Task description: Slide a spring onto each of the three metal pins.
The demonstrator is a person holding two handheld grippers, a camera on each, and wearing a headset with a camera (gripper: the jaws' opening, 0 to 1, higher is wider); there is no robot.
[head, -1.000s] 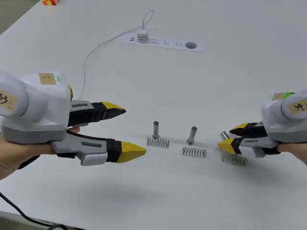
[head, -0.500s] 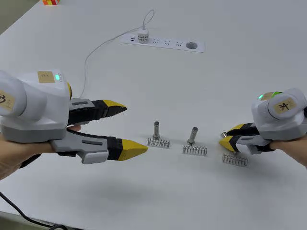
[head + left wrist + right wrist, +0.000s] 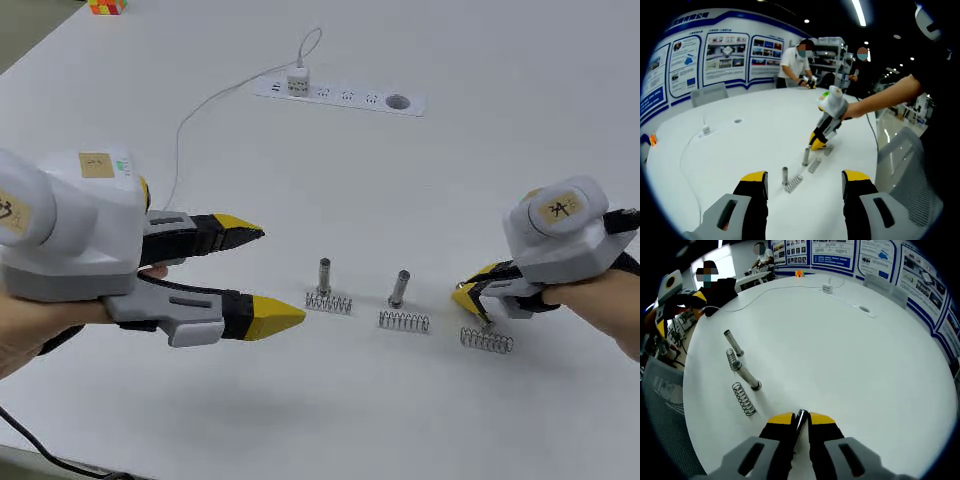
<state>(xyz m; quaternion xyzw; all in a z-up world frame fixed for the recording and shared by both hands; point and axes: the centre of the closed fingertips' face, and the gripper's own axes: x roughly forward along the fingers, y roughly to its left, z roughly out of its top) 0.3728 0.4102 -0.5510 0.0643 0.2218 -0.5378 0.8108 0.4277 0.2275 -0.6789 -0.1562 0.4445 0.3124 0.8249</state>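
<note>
Gripper views roughly opposed, sharing pins (image 3: 805, 156).

We work at a broad white table (image 3: 450, 150). Toward its far side lies a white power strip (image 3: 340, 95), its cable (image 3: 200, 105) trailing left and nearer. We see blue-framed posters (image 3: 715, 55) along the wall, strip lights (image 3: 858, 12) overhead and a grey chair (image 3: 907, 170) beside the table.

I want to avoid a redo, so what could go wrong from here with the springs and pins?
1. The right gripper grips the third pin with just its jaw tips; it may slip or twist out.
2. A spring lies right beside each standing pin; the open left gripper, reaching for one, could topple the pin.
</note>
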